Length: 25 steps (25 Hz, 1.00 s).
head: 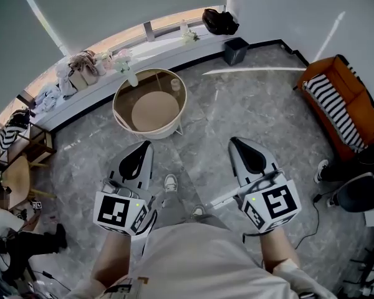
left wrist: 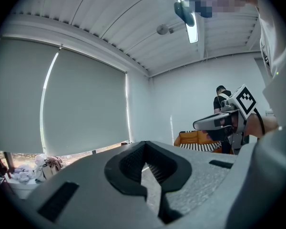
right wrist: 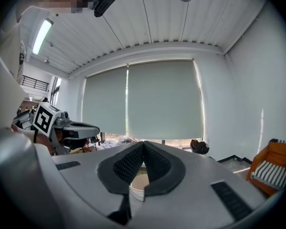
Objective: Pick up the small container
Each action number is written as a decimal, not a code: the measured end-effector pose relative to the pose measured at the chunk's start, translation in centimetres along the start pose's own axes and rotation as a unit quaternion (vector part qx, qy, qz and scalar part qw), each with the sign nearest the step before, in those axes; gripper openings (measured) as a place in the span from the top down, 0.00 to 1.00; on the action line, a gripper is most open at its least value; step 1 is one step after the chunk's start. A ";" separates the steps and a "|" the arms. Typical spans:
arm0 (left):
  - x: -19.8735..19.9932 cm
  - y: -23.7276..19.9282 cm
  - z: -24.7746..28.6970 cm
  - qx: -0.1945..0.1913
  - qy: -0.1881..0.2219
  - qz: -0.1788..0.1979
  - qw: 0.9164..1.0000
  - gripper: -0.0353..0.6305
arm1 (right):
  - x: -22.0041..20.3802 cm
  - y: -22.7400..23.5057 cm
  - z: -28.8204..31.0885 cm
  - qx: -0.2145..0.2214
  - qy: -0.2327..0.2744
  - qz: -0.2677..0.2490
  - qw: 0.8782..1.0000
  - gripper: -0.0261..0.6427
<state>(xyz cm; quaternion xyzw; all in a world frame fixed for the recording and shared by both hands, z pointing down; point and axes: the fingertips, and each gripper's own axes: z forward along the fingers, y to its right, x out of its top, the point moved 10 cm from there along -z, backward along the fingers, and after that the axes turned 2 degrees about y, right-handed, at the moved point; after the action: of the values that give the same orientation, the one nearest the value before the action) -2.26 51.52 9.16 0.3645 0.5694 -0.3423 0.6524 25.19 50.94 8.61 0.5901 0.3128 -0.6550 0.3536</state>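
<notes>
A round white side table with a wooden top stands on the marble floor ahead of me. A small pale container sits at its far right rim, and a vase of flowers at its far left rim. My left gripper and right gripper hover side by side well short of the table, both shut and empty. In the right gripper view the shut jaws point at the table, seen just below them. The left gripper's shut jaws point at the blind.
An orange sofa with a striped cushion stands at the right. A dark bin and a black bag are by the far wall. The curved windowsill holds clutter. An office chair is at right; a seated person at left.
</notes>
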 end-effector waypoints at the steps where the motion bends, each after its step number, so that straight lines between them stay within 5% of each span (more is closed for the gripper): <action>1: -0.1 -0.1 0.1 0.001 0.002 0.000 1.000 0.94 | -0.1 0.1 0.2 0.002 0.001 -0.001 1.000 0.95; 13: -1.3 -3.3 2.7 0.003 0.015 0.007 1.000 0.94 | -0.3 0.2 5.4 0.012 0.020 -0.008 1.000 0.95; 25: -2.4 -11.1 9.2 -0.003 0.004 0.003 1.000 0.94 | -0.9 3.2 15.3 0.008 -0.004 -0.004 1.000 0.95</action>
<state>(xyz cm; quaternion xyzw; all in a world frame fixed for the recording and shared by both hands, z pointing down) -7.61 38.08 11.32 0.3655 0.5723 -0.3373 0.6520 19.42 36.62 11.22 0.5892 0.3081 -0.6611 0.3476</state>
